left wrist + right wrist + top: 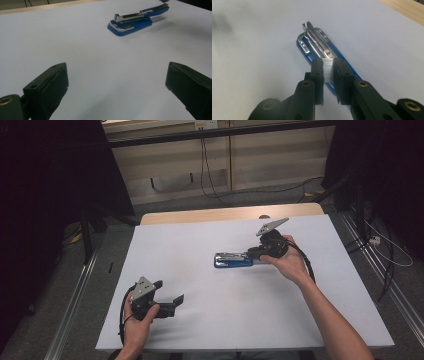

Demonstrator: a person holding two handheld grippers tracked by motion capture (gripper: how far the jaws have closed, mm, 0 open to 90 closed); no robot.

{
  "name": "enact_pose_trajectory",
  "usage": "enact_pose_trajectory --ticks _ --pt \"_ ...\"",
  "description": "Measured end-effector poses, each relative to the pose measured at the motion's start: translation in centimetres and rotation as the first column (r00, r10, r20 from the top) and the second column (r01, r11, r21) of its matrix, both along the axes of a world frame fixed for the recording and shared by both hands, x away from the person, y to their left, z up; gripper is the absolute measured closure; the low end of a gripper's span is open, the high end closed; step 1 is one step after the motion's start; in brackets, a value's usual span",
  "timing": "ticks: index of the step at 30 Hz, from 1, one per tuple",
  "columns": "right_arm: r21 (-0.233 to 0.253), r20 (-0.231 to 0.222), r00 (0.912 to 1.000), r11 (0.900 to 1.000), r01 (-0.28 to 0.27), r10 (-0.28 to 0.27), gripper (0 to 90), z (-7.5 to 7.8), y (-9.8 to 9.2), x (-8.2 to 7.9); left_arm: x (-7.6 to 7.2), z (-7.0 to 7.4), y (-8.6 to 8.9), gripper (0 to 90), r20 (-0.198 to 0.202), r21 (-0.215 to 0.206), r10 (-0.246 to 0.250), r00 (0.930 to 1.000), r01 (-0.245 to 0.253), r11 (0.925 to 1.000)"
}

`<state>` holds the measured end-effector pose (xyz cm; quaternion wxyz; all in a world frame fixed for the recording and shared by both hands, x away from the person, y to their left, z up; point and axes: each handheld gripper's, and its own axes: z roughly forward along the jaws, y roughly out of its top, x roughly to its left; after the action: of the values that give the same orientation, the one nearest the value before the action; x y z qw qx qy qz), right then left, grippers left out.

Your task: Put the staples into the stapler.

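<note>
My left hand-held gripper [170, 292] sits near my edge of the white worktop [200, 320], its jaws spread wide with nothing between them, well apart from the work. Farther out, near the middle, lies the blue stapler [233, 259], opened up so its metal staple channel faces upward. My right hand-held gripper [328, 68] comes at it from the right, jaws closed on a strip of staples [328, 70], held just above the rear of the stapler's channel. Beyond the worktop's far edge I see a wooden strip [230, 213] and cables on the floor.
</note>
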<state>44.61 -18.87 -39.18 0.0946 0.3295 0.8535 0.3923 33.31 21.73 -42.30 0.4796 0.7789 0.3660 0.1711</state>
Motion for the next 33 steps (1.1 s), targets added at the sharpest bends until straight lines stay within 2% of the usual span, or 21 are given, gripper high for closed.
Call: enact_pose_trajectory --ticks 7,17,24,33 --pt "0.021 0.035 0.9992 1.0 -0.017 0.016 79.1 0.3 0.8 0.4 0.0 0.0 0.0 4.7 -0.001 -0.001 -0.002 1.0 0.002 1.0" --pt "0.042 0.042 0.9986 0.998 -0.035 0.033 79.1 0.9 1.6 1.0 0.1 -0.1 0.0 4.8 -0.012 -0.003 -0.004 0.9999 0.004 1.0" --pt "0.044 0.022 0.9995 0.999 -0.025 0.024 79.1 1.0 2.2 1.4 0.1 -0.1 0.0 4.7 -0.013 -0.002 -0.004 0.9999 0.004 1.0" --pt "0.04 0.02 0.9986 0.998 -0.049 0.048 79.1 1.7 3.4 2.1 0.1 -0.1 0.0 4.7 -0.012 -0.001 -0.003 0.9999 0.003 1.0"
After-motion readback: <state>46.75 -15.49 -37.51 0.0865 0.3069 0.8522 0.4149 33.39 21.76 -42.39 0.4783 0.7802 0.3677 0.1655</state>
